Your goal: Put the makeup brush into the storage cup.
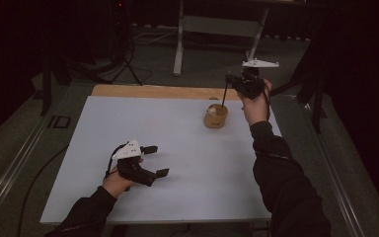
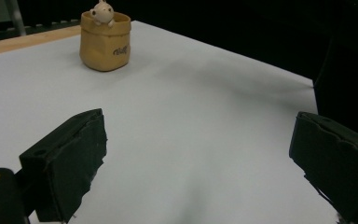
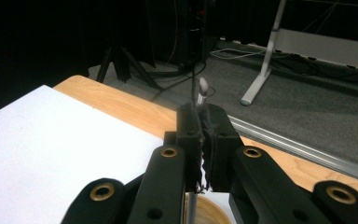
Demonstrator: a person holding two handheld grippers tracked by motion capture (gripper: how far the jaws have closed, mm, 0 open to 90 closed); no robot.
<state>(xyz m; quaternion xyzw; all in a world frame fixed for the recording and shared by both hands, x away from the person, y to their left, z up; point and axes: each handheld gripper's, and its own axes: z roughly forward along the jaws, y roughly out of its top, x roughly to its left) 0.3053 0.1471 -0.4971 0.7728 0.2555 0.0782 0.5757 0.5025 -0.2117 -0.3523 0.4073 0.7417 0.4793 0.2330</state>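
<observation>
1. A thin dark pen-like stick with a pale grey tip (image 3: 203, 88) is clamped between closed black jaws, standing near upright with its lower end over item 2.
2. A squat tan sack-shaped pot (image 1: 215, 116) (small pale figurine (image 2: 102, 11) peeking out) stands upright at the table's one o'clock.

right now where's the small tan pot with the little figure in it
In the high view the small tan pot stands far right on the white table top, just below the right tongs holding a thin dark stick.

Black sleeves (image 1: 286, 182), black grippers with brass-ringed screw holes (image 3: 169, 152), white top plates (image 1: 128, 149).
</observation>
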